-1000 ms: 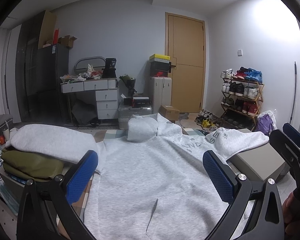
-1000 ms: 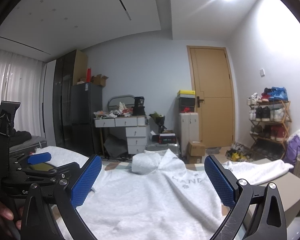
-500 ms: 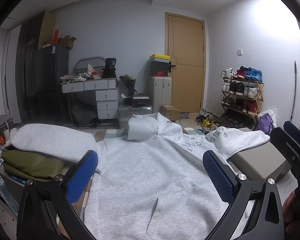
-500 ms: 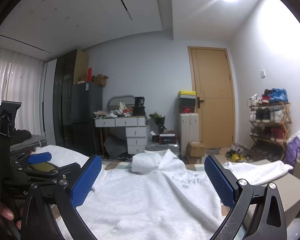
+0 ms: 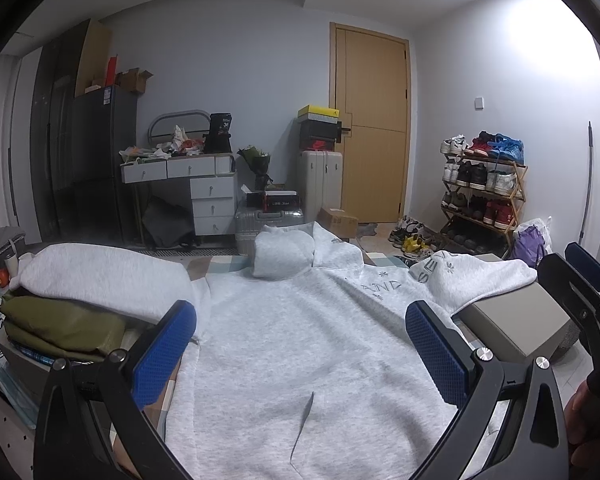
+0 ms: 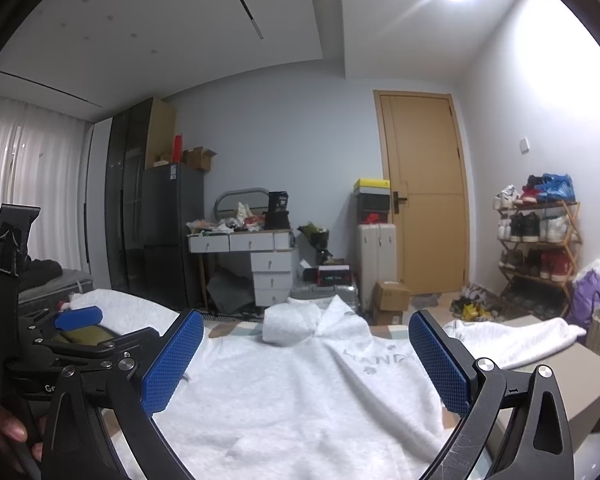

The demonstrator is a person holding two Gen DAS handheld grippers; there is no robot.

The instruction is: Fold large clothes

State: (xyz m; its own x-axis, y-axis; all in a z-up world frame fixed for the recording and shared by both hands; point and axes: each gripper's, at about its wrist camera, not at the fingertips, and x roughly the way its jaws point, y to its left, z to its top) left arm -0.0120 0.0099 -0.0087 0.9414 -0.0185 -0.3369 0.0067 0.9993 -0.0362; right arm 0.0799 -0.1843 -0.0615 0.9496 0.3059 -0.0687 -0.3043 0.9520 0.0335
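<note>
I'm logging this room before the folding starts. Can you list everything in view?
hoodie: one, light grey, spread flat on the work surface
folded olive garment: one, left, under a hoodie sleeve
grey box: one, right, under the other sleeve
door: one, tan, shut, back wall
shoe rack: one, wooden, full, right wall
white drawer desk: one, cluttered top, back wall
suitcases: two, pale upright and silver flat, by the door
left gripper: open, blue pads, over the hoodie
right gripper: open, blue pads, over the hoodie

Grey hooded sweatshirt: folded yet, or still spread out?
Spread out. The grey hooded sweatshirt lies flat, both sleeves extended sideways, hood bunched at the far end.
</note>
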